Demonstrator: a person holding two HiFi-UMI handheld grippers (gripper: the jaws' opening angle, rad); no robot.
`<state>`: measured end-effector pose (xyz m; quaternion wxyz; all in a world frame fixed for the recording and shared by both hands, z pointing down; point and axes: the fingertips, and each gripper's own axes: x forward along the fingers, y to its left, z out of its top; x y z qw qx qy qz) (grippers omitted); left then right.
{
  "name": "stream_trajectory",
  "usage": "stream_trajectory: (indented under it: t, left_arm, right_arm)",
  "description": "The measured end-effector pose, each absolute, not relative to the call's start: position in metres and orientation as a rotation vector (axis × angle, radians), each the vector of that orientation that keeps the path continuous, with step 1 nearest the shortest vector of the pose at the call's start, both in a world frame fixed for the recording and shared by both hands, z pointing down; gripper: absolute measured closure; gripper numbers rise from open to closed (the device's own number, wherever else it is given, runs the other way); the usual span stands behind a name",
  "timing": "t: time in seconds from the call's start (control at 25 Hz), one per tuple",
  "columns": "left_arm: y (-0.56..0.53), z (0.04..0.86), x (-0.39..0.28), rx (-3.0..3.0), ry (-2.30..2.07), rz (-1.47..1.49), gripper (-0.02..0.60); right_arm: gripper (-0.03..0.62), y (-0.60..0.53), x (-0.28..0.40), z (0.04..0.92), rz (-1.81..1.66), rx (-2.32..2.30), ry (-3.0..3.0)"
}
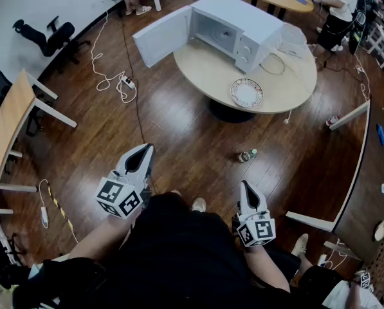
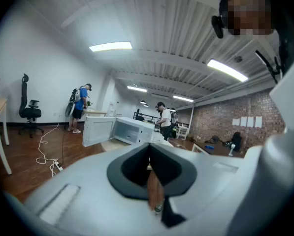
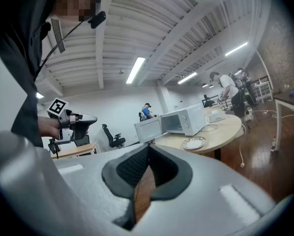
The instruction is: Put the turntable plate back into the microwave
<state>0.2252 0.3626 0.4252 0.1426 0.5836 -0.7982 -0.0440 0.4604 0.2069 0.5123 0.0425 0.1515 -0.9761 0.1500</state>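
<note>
The white microwave [image 1: 233,28] stands on a round wooden table [image 1: 204,69] with its door [image 1: 161,36] swung open to the left; its cavity looks empty. The patterned turntable plate [image 1: 246,93] lies flat on the table in front of the microwave, near the table's edge. Both grippers are held close to my body, well short of the table. My left gripper [image 1: 142,152] and right gripper [image 1: 246,188] are both shut with nothing between their jaws. The right gripper view shows the plate [image 3: 193,142], the microwave [image 3: 181,121] and my left gripper [image 3: 90,118] raised at the left. The left gripper view shows the microwave [image 2: 124,131] far ahead.
A small can [image 1: 247,154] lies on the wooden floor between me and the table. White cables and a power strip [image 1: 125,82] trail at the left. A wooden desk [image 1: 8,124] and office chair [image 1: 47,34] stand left; another table [image 1: 365,185] is right. People stand in the background.
</note>
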Motion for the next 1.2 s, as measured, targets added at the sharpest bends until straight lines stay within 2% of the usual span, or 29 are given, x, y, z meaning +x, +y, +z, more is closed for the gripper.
stream_trajectory:
  t: [0.4,1.2]
  left_arm:
    - [0.340,0.404,0.205,1.742,-2.329,-0.148,0.577]
    - [0.267,0.414,0.098,1.982,-2.126,-0.052,0.577]
  right_arm:
    - [0.592,0.200,0.432,0.505,0.364,0.389,-3.009]
    - [0.592,0.153,0.335,0.493,0.358,0.650,-2.948]
